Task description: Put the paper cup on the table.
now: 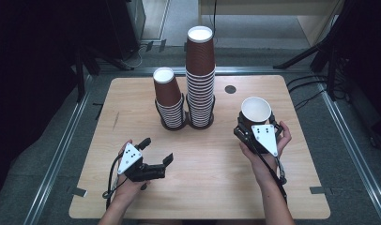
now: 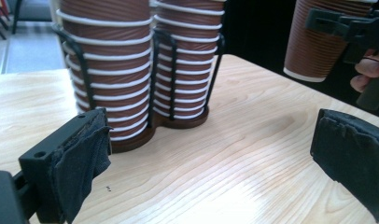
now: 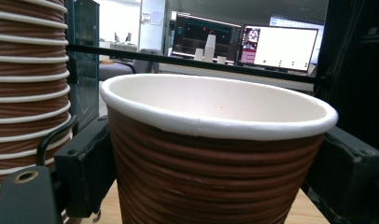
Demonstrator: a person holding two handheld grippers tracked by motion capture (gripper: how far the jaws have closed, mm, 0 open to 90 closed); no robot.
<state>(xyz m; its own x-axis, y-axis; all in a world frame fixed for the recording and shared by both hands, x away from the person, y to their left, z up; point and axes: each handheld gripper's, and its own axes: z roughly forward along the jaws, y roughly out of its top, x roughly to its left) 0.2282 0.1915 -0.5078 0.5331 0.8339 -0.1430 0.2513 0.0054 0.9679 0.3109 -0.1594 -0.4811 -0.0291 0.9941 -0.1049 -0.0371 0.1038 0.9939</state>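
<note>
Cup [image 1: 255, 110] of ribbed brown paper, white inside, upright and mouth up, clenched between the jaws of the right gripper [image 1: 254, 126] at about 3 o'clock on the table [image 1: 202, 187], well apart from the stacks. Seen close in the right gripper view: cup [image 3: 215, 158] empty, rolled white rim round and unbent, black pads pressing the ribbed wall on both sides below the rim. Judged light, thin-walled, easily crushed; ribs likely give fair friction, so slipping seems less of a risk than denting. Best hold judged at mid-wall or just under the rim, where the rolled edge stiffens it; light squeeze only. Left gripper [image 1: 156, 153] near 7 o'clock, jaws released and wide apart, nothing between them; same in the left gripper view, bare tabletop between the padded jaws [image 2: 211, 158]. Black wire holder [image 1: 186, 123] at centre toward 12 o'clock, two bays side by side on one base. Left bay: short stack [image 1: 169, 101] of nested cups, mouths down, top cup tilted slightly. Right bay: tall stack [image 1: 200, 75], mouths down, straight, roughly twice the height. Both stacks touching or nearly so at the base. Small dark round spot [image 1: 230, 89] on the table at 1 o'clock, nature unclear.
</note>
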